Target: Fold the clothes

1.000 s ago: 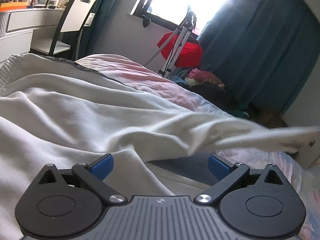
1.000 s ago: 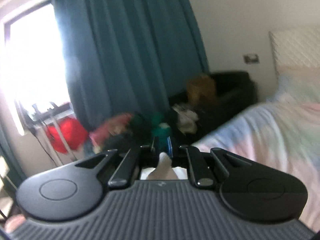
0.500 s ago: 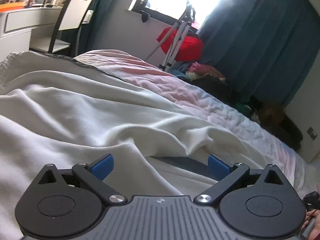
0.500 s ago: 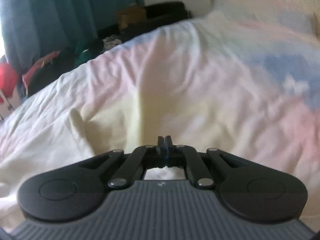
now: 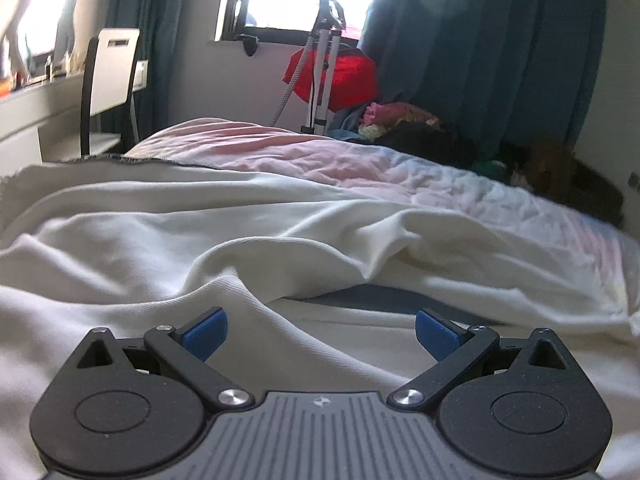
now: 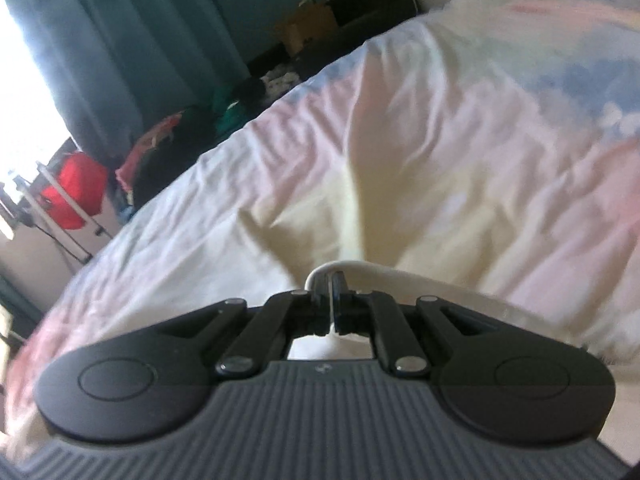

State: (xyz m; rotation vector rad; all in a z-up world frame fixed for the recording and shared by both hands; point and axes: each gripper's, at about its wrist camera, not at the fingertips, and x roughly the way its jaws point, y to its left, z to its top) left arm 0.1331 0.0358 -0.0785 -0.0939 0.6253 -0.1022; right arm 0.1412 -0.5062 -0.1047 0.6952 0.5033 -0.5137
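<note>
A large cream-white garment (image 5: 168,240) lies rumpled across the bed in the left wrist view, with a dark inner opening (image 5: 384,296) showing under a fold. My left gripper (image 5: 320,330) is open, its blue pads (image 5: 205,331) wide apart, resting low over the garment. My right gripper (image 6: 331,294) is shut on a white edge of the garment (image 6: 440,286), which loops around the fingertips and trails off to the right, just above the bedcover.
The bed has a pastel pink, blue and yellow cover (image 6: 440,140). Beyond its far edge lie a clothes pile (image 5: 400,120), a red bag on a stand (image 5: 340,76) and teal curtains (image 5: 480,60). A chair (image 5: 110,76) and desk stand at left.
My right gripper has swung from facing the curtains down to the bedcover, carrying the white edge with it. The stretched sleeve has left the left view. The left gripper stays open.
</note>
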